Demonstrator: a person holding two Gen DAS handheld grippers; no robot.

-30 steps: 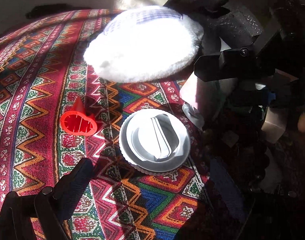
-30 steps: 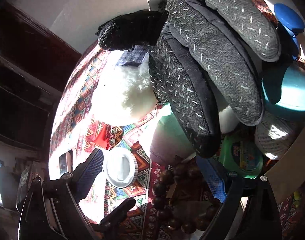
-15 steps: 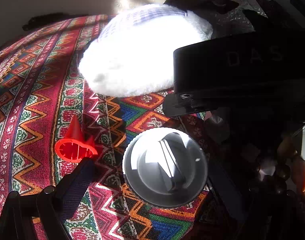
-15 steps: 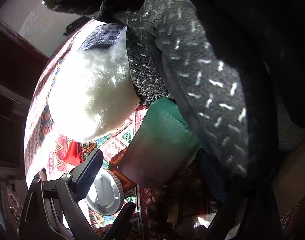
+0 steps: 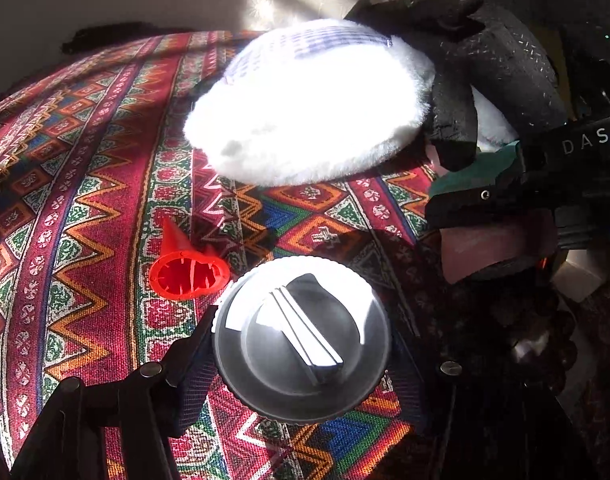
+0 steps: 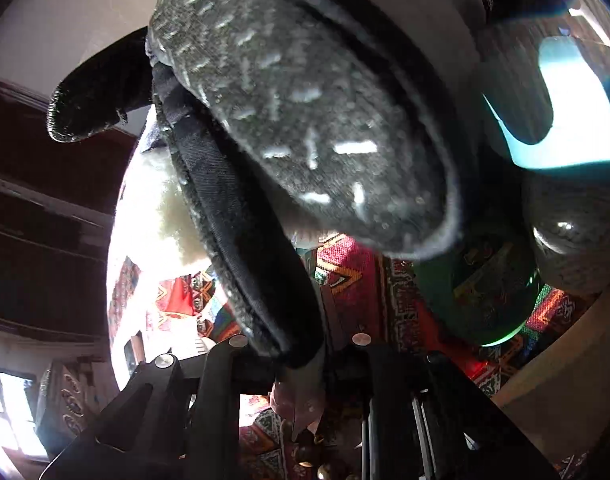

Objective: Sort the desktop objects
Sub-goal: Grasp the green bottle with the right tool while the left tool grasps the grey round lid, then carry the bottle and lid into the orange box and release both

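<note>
Left tongs [image 5: 301, 344] spread around the grey knob lid [image 5: 303, 340]: centre, then squeeze on the ribbed rim. Right tongs [image 6: 301, 364] pinch the black glove [image 6: 289, 152].

Our left gripper [image 5: 301, 344]: fingers spread wide, one finger [image 5: 189, 364] at near left, other in shadow at near right, low over tablecloth, round knob between them, contact not clear. Our right gripper [image 6: 301, 364]: fingers drawn close together, pinching small pale thing with beads, raised and tilted upward. In left view, right gripper body [image 5: 545, 184] at far right, crossing above.
</note>
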